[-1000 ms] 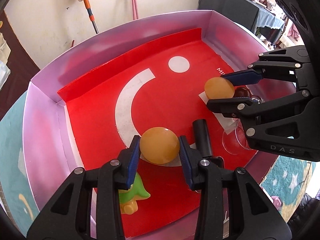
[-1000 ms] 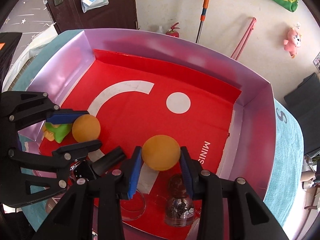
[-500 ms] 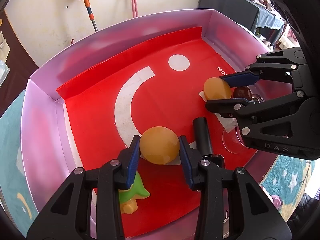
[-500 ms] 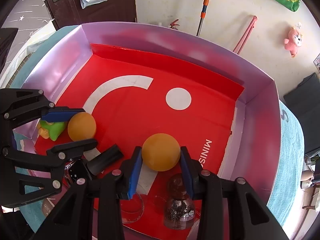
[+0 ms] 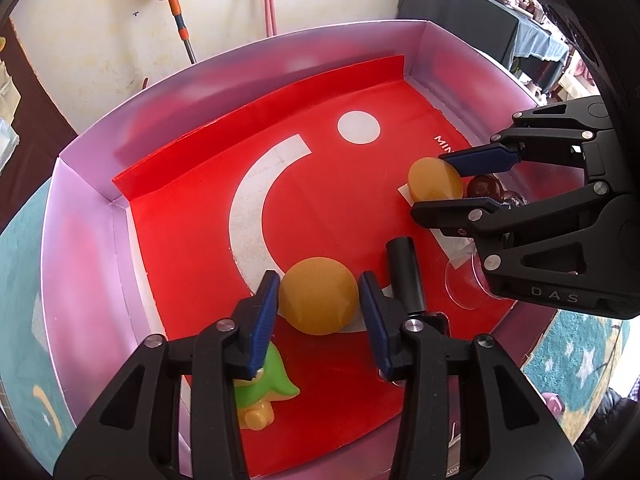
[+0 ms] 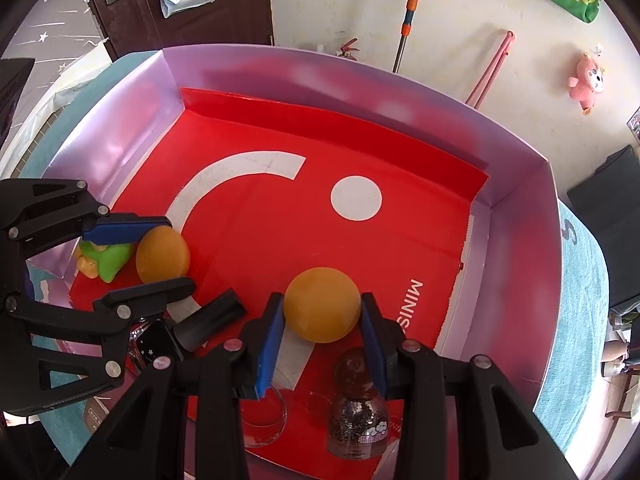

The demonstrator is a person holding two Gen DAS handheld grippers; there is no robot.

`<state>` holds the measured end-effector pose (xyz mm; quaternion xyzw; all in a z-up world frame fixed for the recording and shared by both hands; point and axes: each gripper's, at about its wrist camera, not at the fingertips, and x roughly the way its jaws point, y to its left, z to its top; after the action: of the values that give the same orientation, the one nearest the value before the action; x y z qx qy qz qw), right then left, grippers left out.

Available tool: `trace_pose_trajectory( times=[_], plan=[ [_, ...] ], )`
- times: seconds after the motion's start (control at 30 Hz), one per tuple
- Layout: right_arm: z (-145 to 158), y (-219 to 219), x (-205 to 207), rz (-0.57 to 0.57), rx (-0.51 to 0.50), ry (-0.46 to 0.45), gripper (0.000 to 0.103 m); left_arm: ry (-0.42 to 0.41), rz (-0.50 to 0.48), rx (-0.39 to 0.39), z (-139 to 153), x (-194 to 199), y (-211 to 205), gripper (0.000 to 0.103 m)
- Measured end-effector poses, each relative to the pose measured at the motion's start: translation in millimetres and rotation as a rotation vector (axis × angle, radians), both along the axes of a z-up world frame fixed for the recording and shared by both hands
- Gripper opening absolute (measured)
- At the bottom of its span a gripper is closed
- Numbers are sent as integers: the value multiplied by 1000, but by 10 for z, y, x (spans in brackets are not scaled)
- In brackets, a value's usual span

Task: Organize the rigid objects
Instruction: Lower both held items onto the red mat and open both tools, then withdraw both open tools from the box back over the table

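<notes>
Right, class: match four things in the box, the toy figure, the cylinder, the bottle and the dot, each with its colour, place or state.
1 toy figure
2 cylinder
3 bottle
4 dot

A printed on the red floor
B green and yellow
C clear, sparkles inside
D black, lying on its side

Pairs: 1-B; 2-D; 3-C; 4-A

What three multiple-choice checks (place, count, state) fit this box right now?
1. The green toy lies: A in the box by its wall; B outside the box; C on the white dot.
2. Orange balls in view: A one; B two; C three.
3. The right gripper is: A open, empty; B shut on an orange ball; C shut on the black cylinder.
A: it sits on the red floor. B: both views show two. B: its pads press the ball.
</notes>
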<state>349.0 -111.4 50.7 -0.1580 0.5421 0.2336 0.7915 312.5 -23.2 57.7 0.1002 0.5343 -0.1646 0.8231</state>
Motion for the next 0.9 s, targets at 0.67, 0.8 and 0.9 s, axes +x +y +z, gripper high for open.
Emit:
trace_pose_trajectory(
  times=[0.67,0.8,0.9],
  plan=[
    [283,-88,-66,-19,57,-42,49,-111,46,-84,382,-207,128,64],
    [534,-151,-212,-29,101,-94,55,-175,64,-118,578,-415,150,65],
    [734,-217,-383,-30,128,-145,62,-236,89,-118,718,-567,161,74]
  ],
)
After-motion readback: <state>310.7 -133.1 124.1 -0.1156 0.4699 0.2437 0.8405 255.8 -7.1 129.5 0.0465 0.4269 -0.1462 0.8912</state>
